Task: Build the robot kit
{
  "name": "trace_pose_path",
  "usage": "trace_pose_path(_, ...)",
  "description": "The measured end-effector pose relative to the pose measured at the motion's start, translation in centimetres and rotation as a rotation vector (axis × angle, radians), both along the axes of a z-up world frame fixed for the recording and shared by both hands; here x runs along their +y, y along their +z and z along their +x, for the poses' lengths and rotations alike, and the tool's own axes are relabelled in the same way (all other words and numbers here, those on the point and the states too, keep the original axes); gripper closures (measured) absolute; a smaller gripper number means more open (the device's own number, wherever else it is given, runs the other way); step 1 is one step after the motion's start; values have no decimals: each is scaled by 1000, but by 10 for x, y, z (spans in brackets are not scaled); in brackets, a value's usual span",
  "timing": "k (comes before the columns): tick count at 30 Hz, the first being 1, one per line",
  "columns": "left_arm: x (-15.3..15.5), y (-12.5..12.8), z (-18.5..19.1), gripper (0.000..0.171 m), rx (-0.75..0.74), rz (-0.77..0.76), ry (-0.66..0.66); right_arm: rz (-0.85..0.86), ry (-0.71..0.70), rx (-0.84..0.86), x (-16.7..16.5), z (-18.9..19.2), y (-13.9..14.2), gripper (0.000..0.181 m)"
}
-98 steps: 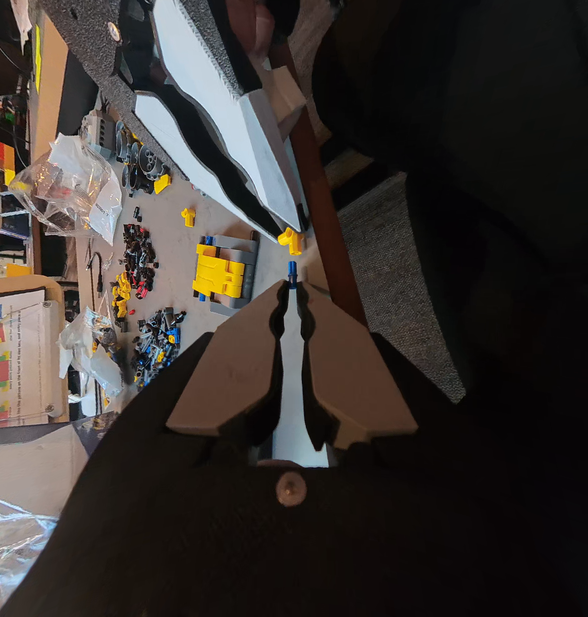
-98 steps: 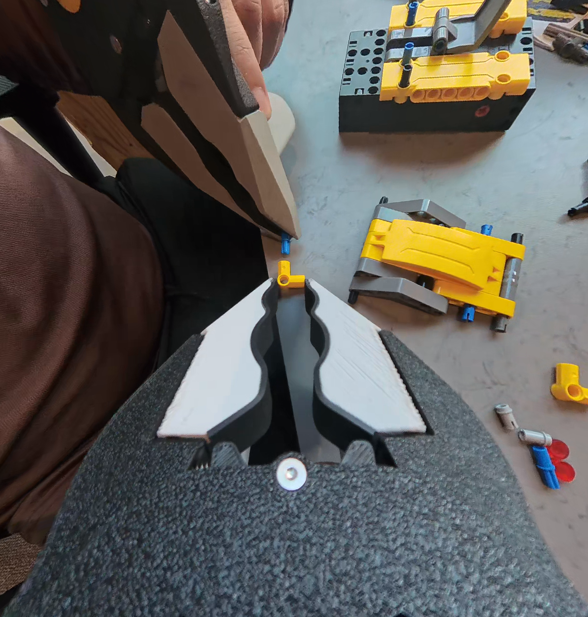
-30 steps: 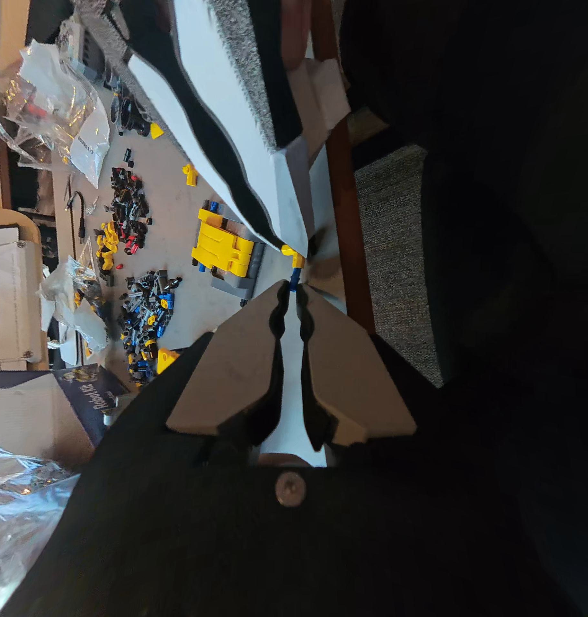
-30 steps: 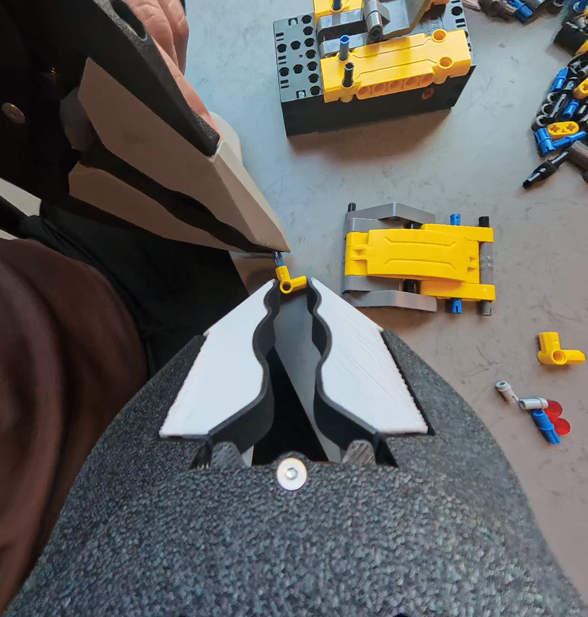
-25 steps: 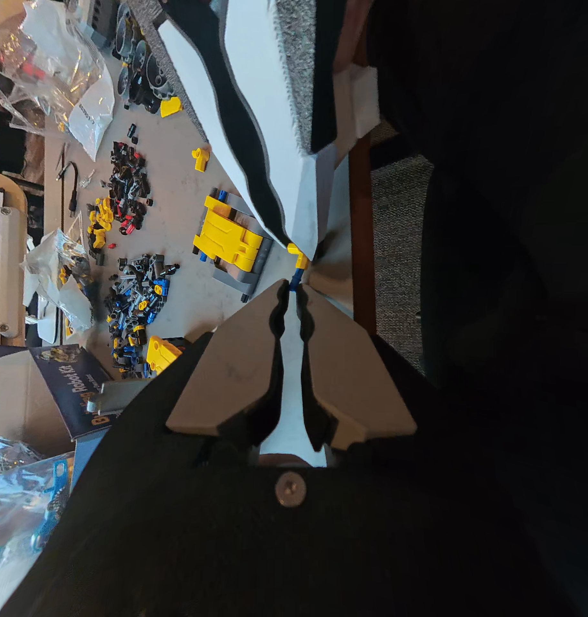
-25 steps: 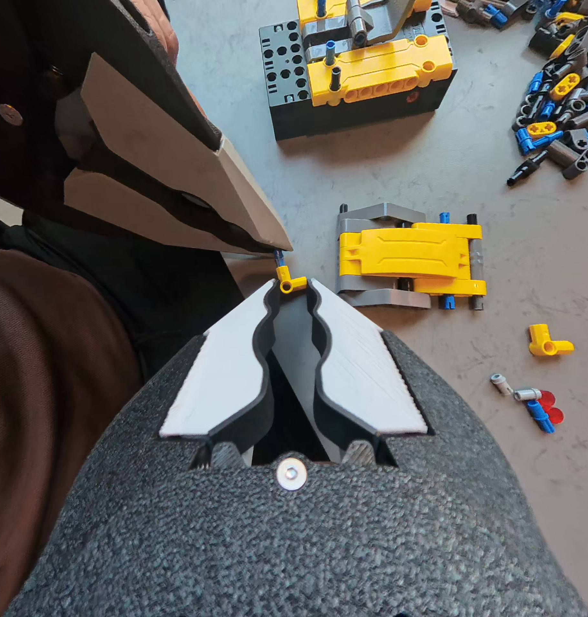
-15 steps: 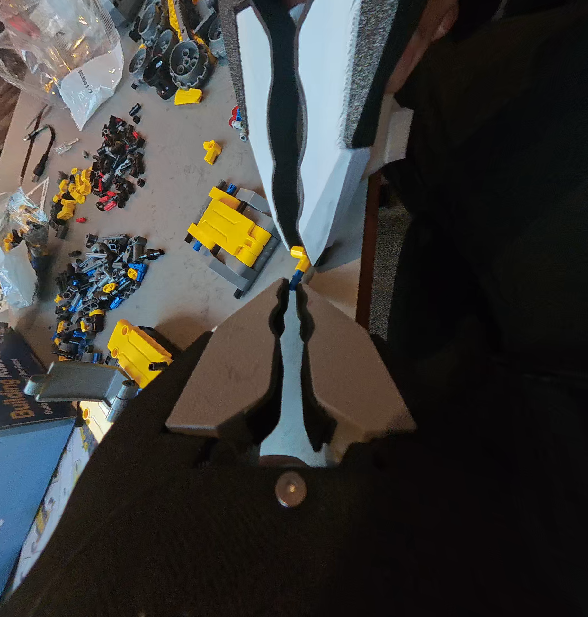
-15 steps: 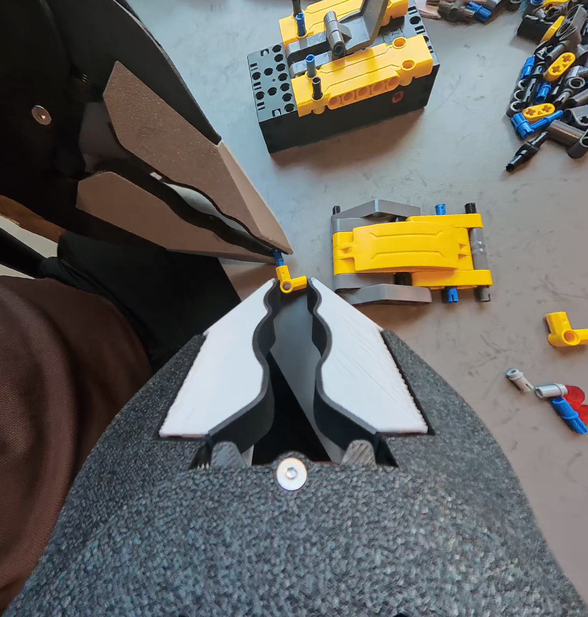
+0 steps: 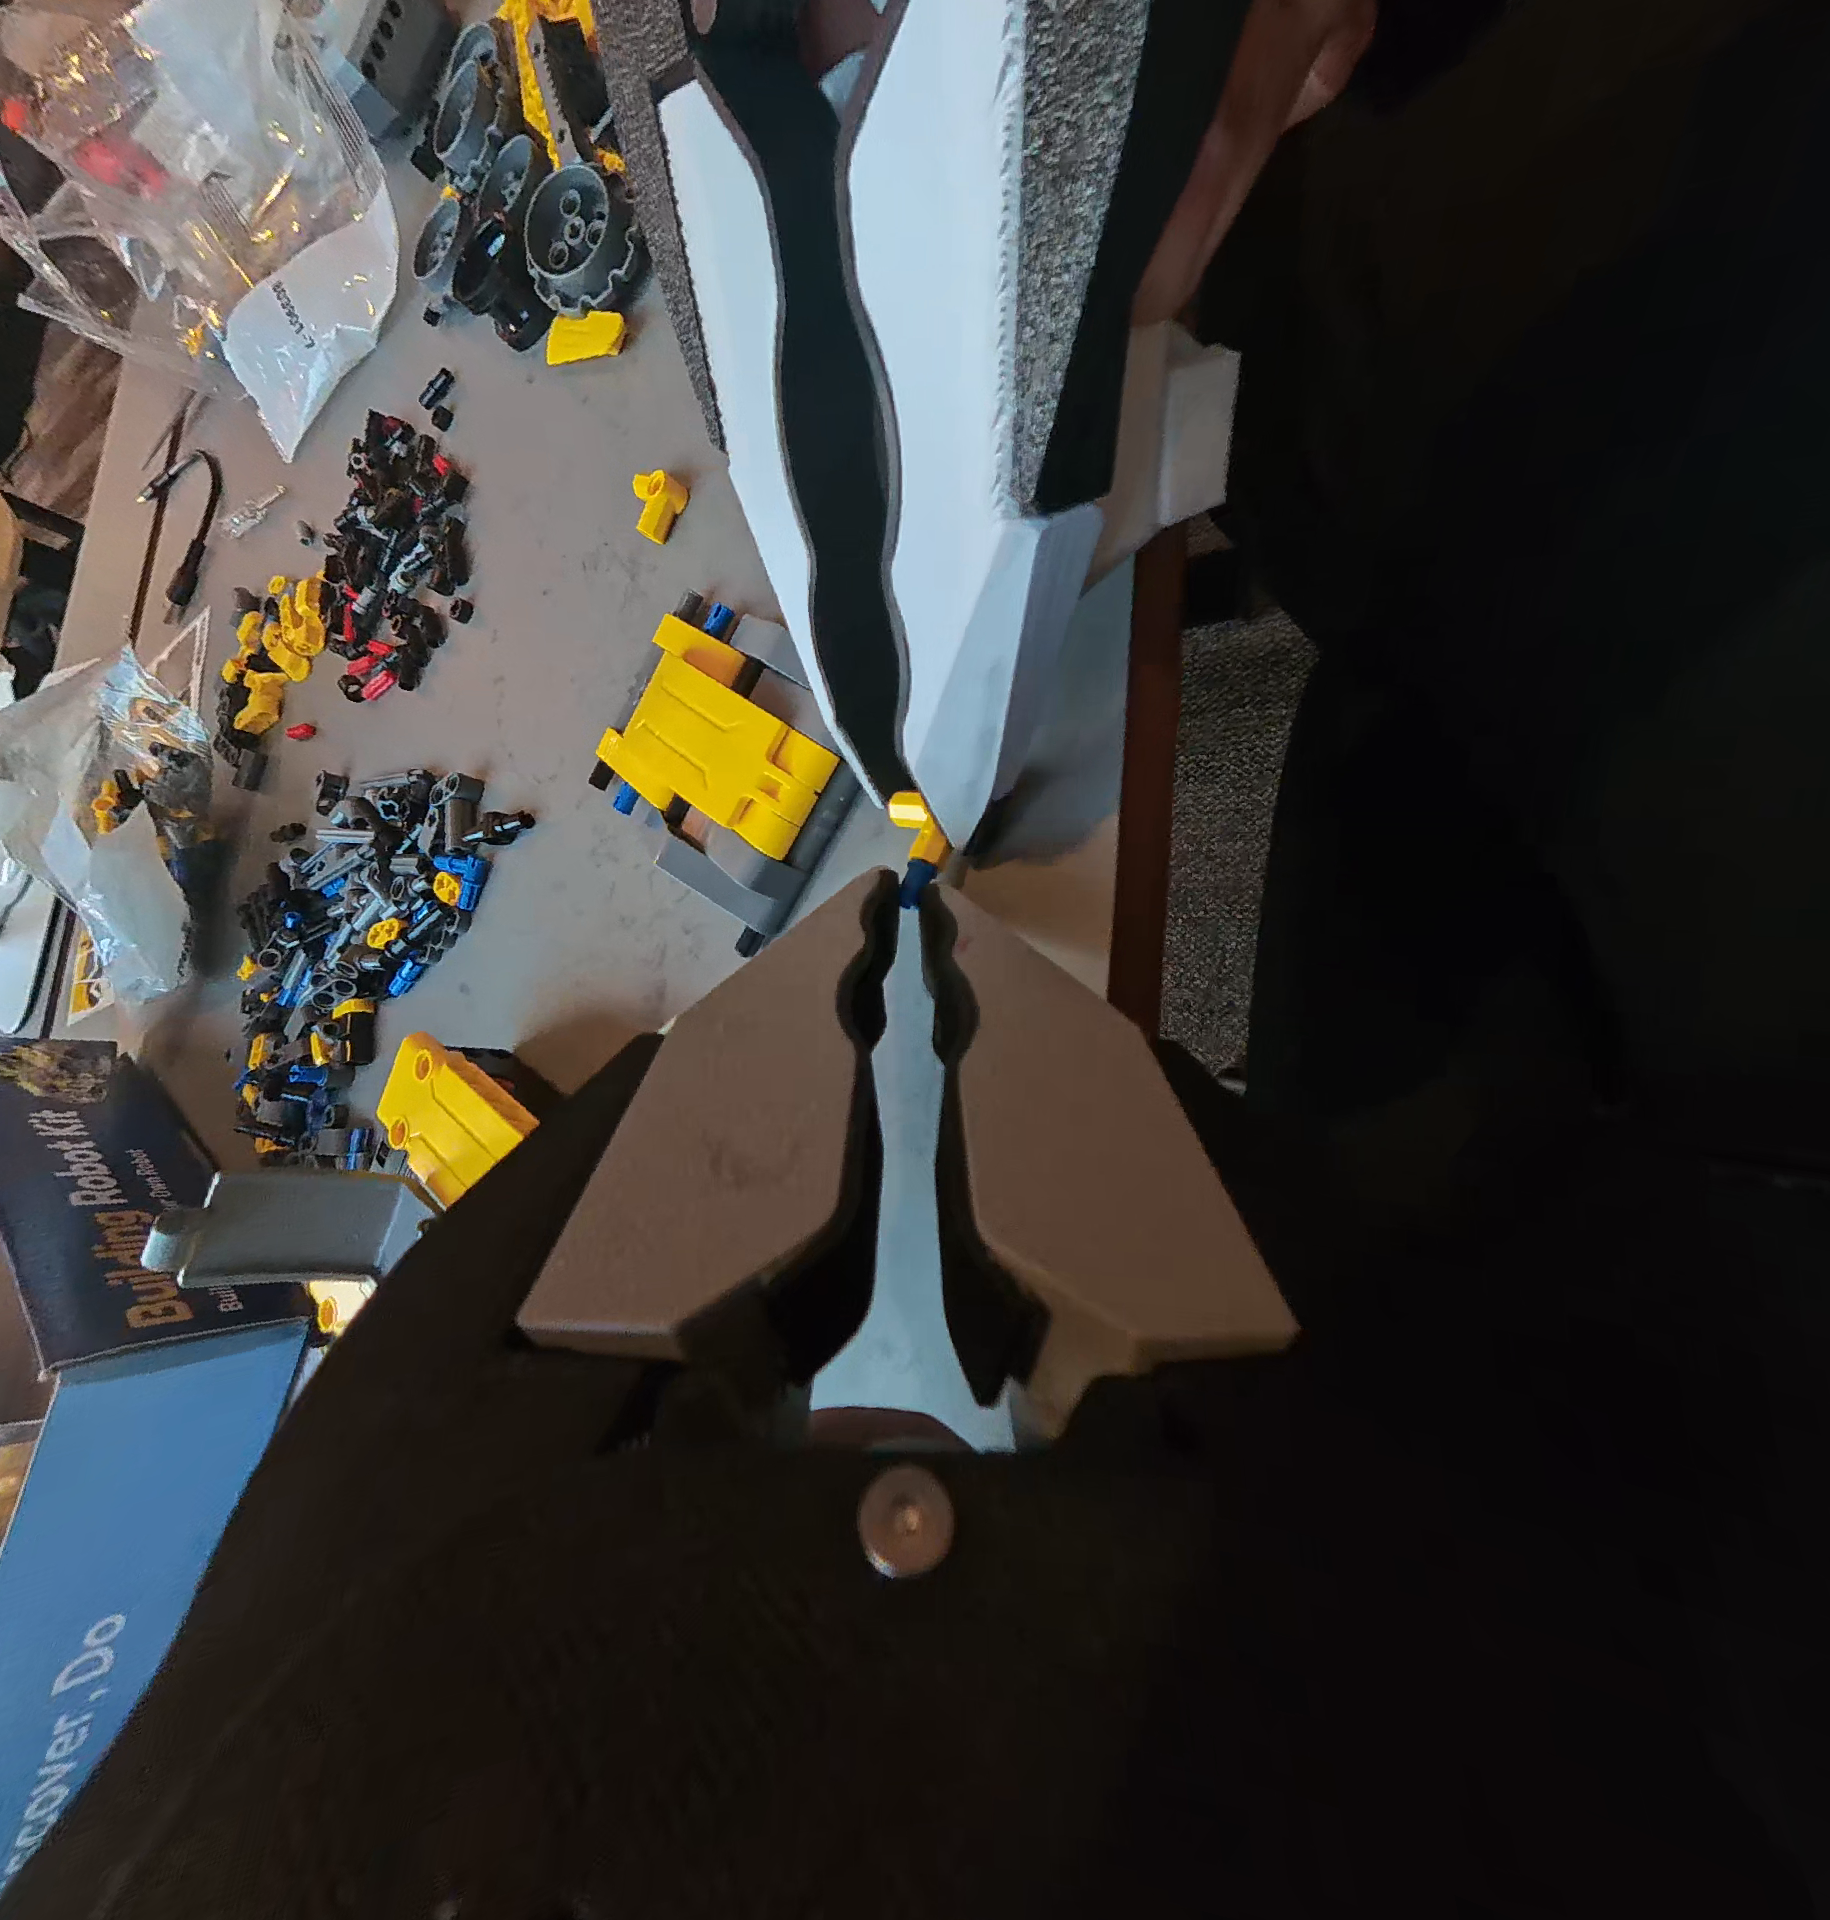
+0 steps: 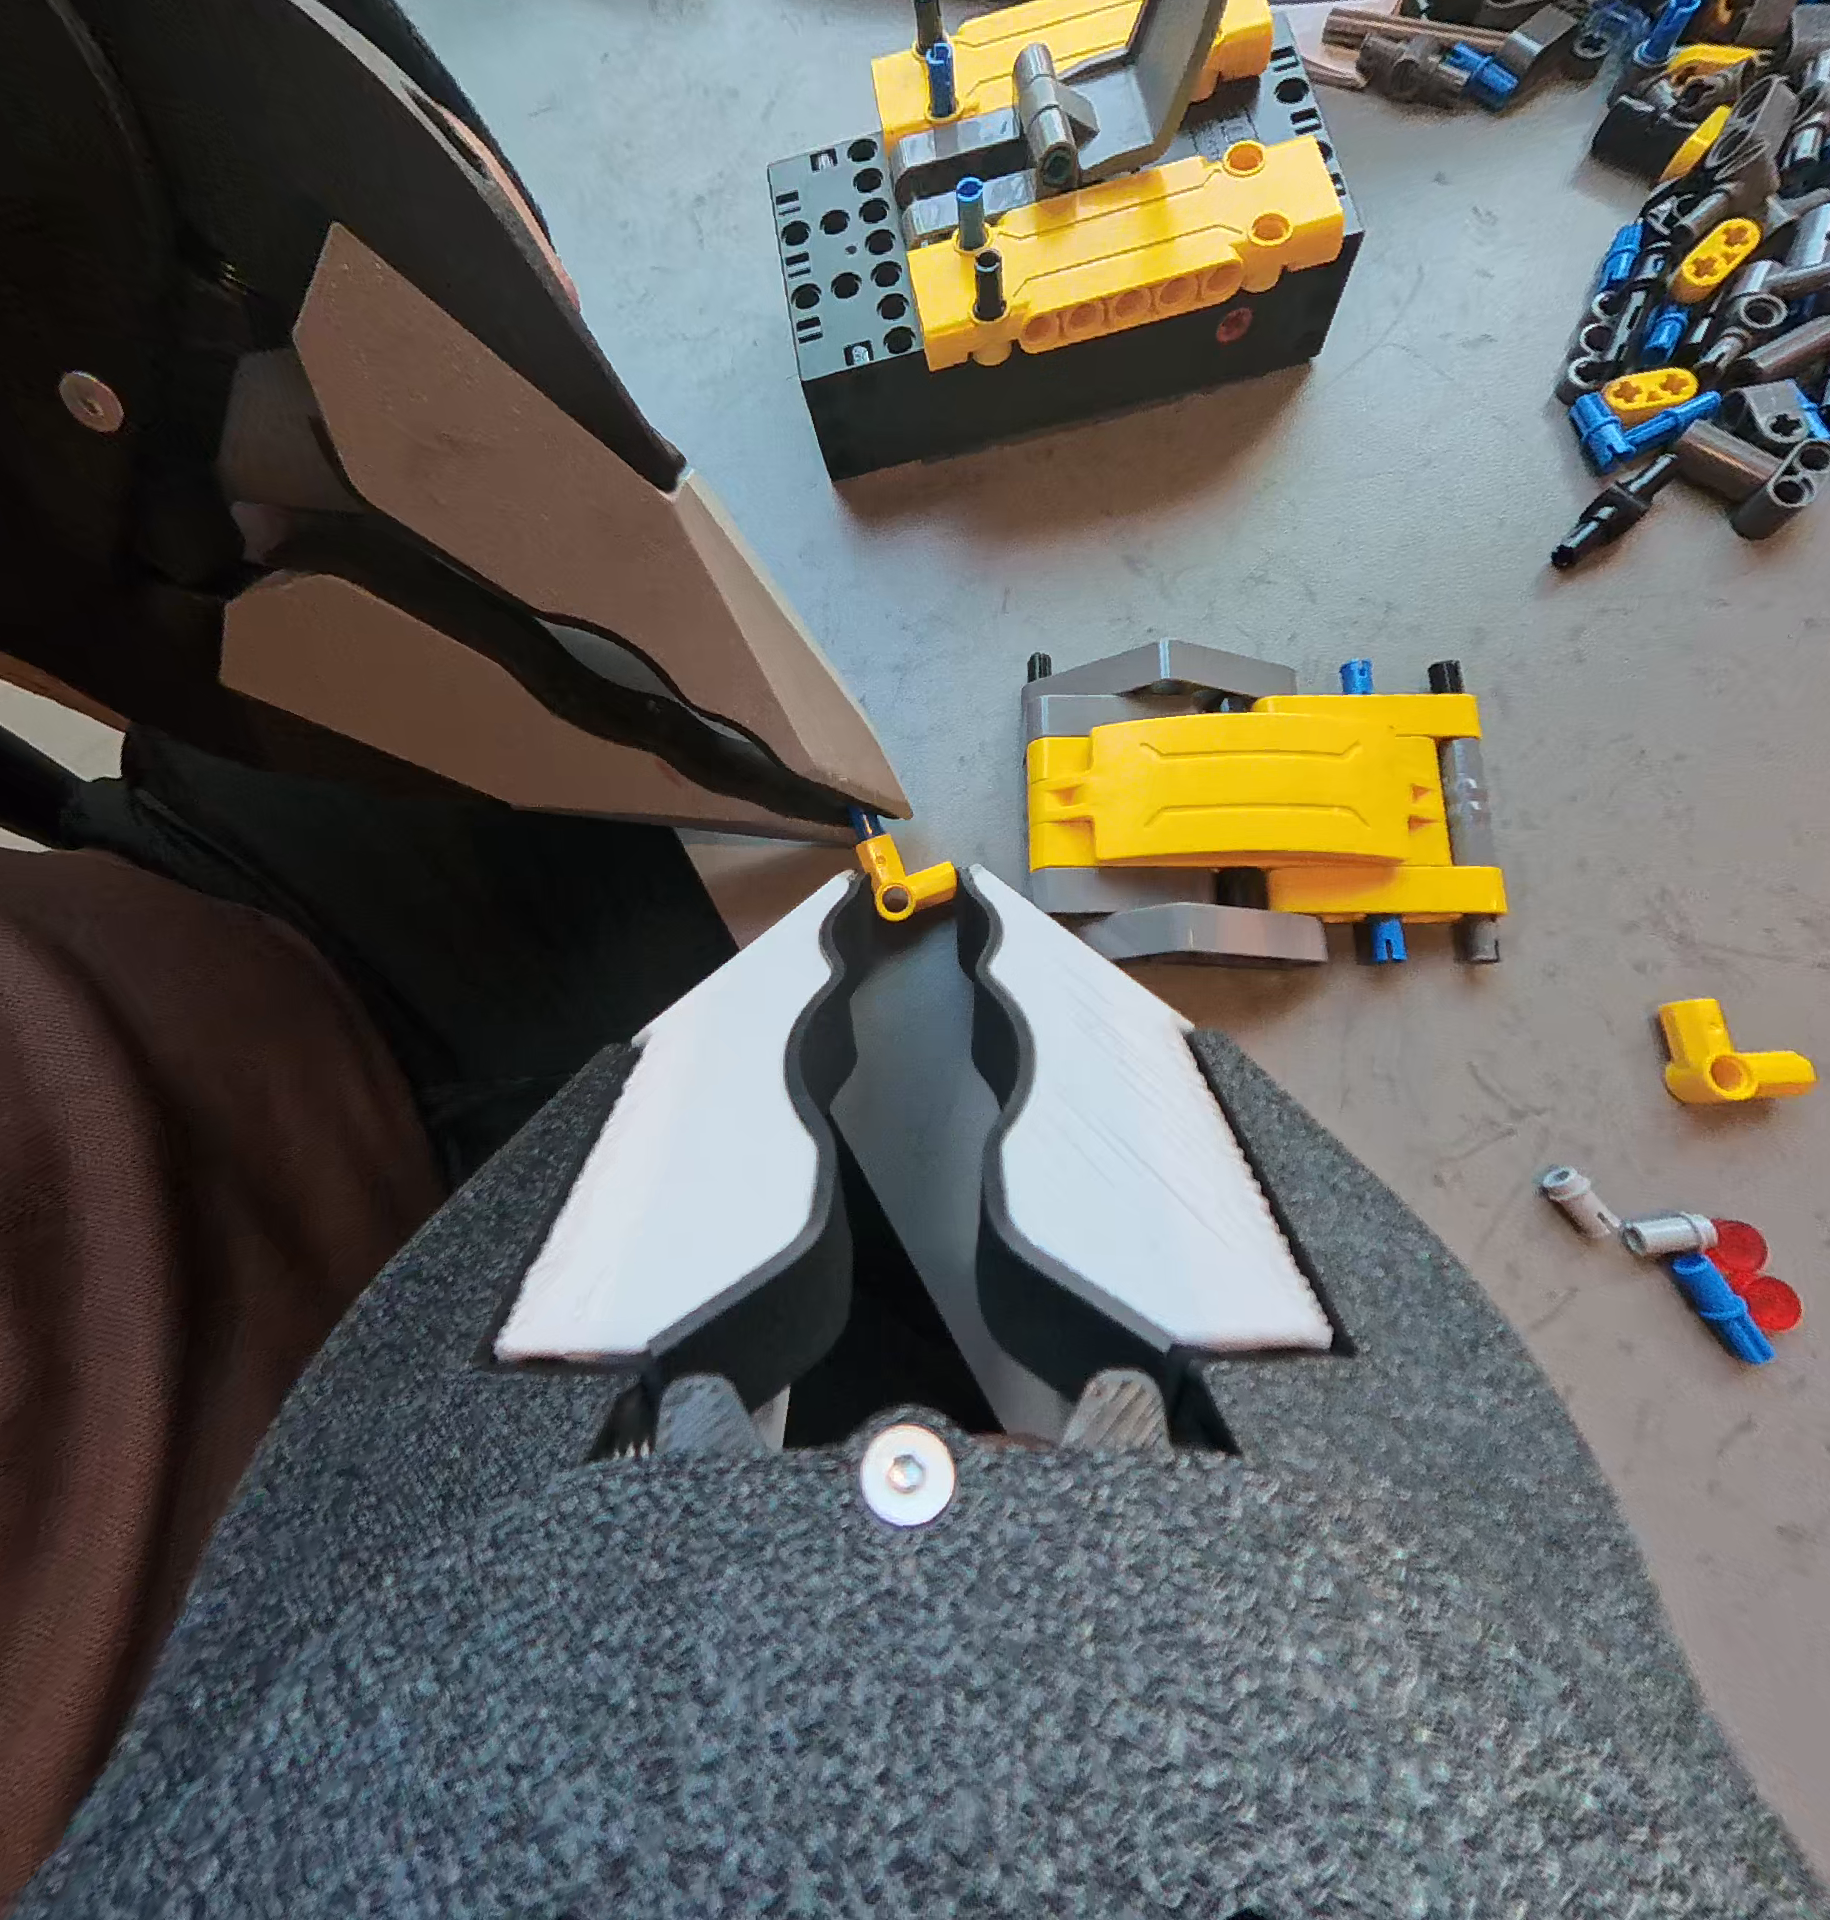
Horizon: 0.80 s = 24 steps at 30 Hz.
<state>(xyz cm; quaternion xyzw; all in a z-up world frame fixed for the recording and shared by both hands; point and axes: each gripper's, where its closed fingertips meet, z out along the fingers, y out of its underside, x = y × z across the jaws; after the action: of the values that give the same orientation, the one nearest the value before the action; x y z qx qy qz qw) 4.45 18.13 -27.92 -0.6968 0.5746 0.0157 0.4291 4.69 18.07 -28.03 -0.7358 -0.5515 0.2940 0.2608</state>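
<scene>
With the left hand-held gripper (image 9: 909,902) pinching a blue pin (image 9: 912,884) and the right hand-held gripper (image 10: 906,891) clamping a yellow elbow connector (image 10: 903,881) (pin entering at 11 o'clock), keep both axes aligned, pressing gently

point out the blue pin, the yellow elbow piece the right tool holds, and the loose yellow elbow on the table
blue pin (image 9: 913,881), left wrist view, on its shaft at the left tool's tips
held yellow elbow piece (image 10: 906,878), right wrist view, on its bend
loose yellow elbow (image 10: 1721,1060), right wrist view, on its corner
</scene>
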Motion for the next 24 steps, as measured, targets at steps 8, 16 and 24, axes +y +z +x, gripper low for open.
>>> trace_pose_path(8, 2, 0, 0, 171, -40, -15, 31, -12, -28, 9, 1, 0, 0, 166)
trace_pose_path(16, -3, 12, 8, 143, -237, -151, 81, -53, -28, 71, -7, 11, 10, 166)
trace_pose_path(24, 0, 36, 0, 129, -395, -88, 99, 79, -202, 58, 36, 60, 21, 166)
